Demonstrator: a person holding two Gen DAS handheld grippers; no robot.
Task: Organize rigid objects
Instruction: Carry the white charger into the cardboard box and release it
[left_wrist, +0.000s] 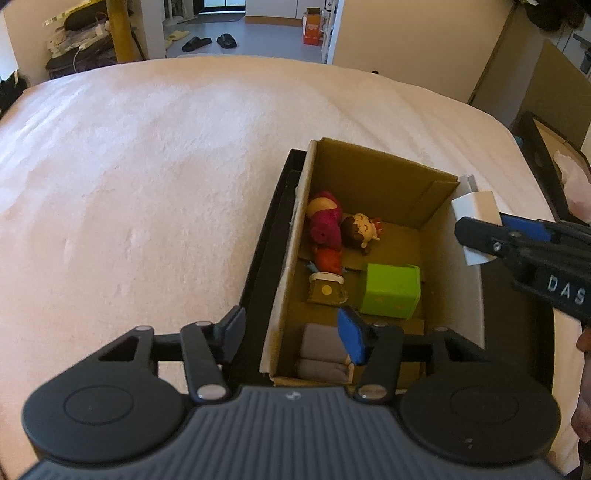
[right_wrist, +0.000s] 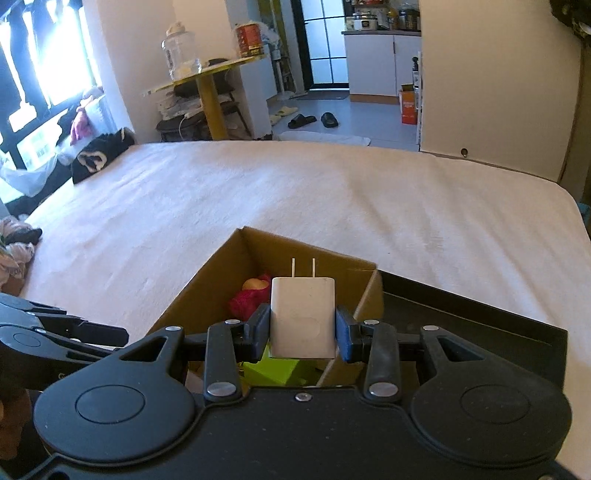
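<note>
Overhead, right tongs (right_wrist: 303, 334) tilt downward clamping a white charger (right_wrist: 303, 317); left tongs (left_wrist: 293, 332) straddle the box wall (left_wrist: 284, 280), unclamped.

surface: bed (left_wrist: 147, 166) with a pale, fuzzy cover | on it: flat black tray (left_wrist: 266, 236) near the right side | in the tray, against its left wall: open cardboard box (left_wrist: 373, 177) | rest of the cover: bare

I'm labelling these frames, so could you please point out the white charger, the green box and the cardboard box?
white charger (right_wrist: 303, 317): right wrist view, its flat front face.
green box (left_wrist: 391, 291): left wrist view, its top face.
cardboard box (left_wrist: 376, 177): left wrist view, its far inner wall.
</note>
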